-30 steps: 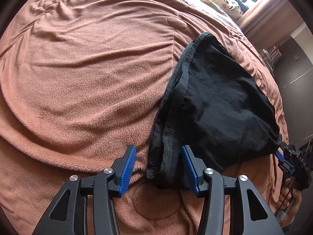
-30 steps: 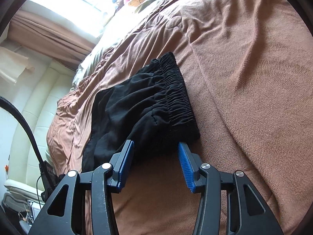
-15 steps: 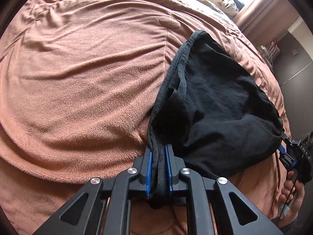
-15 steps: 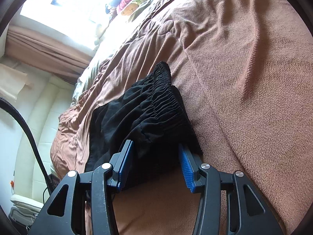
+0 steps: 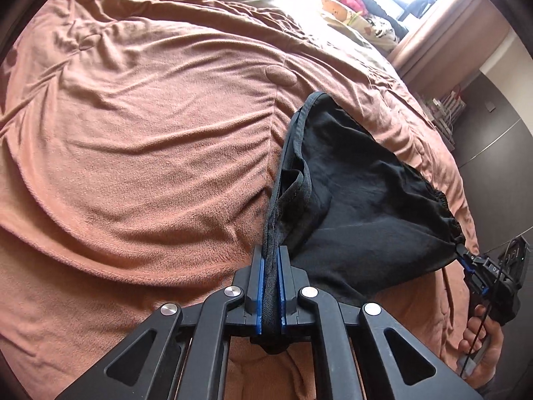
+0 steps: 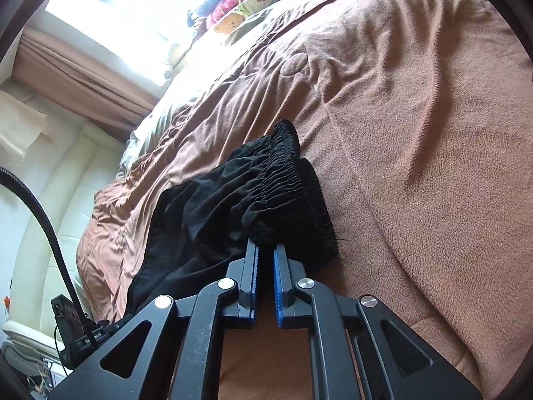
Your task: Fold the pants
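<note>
Black pants [image 5: 359, 200] lie folded on a brown blanket [image 5: 150, 140] on a bed. My left gripper [image 5: 271, 260] is shut on the hem edge of the pants, with the seam running up from between the blue pads. My right gripper [image 6: 265, 250] is shut on the gathered elastic waistband [image 6: 283, 180] of the pants [image 6: 206, 220]. The near edges of the pants are lifted a little off the blanket. The right gripper also shows in the left wrist view [image 5: 466, 260] at the far right, pinching the waistband corner.
Pillows and soft toys [image 5: 349, 3] lie at the head of the bed under a bright window [image 6: 110, 13]. A cream padded headboard [image 6: 43, 206] is at the left of the right wrist view. A dark wall [image 5: 493, 126] stands beside the bed.
Both grippers have closed: the left on the hem edge first, then the right on the waistband. The gripped pants edges have risen and bunched slightly.
</note>
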The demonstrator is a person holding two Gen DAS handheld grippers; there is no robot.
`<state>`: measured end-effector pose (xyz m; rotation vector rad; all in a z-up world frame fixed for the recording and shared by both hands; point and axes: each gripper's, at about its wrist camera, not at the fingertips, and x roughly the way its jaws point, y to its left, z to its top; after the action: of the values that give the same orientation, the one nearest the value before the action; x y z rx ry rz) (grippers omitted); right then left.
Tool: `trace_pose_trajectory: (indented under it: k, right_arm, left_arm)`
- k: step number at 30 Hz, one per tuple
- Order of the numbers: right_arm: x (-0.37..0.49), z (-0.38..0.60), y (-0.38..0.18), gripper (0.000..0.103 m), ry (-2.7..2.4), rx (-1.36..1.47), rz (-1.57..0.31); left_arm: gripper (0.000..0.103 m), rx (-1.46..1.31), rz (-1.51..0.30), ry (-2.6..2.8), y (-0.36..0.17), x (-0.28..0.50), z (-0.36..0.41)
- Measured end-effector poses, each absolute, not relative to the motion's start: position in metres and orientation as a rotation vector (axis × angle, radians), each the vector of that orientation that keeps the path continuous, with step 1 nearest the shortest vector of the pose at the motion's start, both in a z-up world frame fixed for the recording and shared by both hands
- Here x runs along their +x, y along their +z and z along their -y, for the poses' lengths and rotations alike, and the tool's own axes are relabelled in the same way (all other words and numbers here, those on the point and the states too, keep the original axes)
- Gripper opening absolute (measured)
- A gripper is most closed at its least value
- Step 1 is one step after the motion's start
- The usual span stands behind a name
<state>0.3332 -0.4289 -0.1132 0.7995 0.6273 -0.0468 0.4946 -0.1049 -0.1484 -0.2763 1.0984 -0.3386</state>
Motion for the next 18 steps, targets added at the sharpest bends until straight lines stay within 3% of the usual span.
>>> trace_pose_trajectory:
  k: [18]
  right_arm:
    - [0.288, 0.379, -0.107, 0.005, 0.006, 0.806, -0.677]
  left_arm:
    - [0.007, -0.349, -1.091, -0.271, -0.126, 0.41, 0.031]
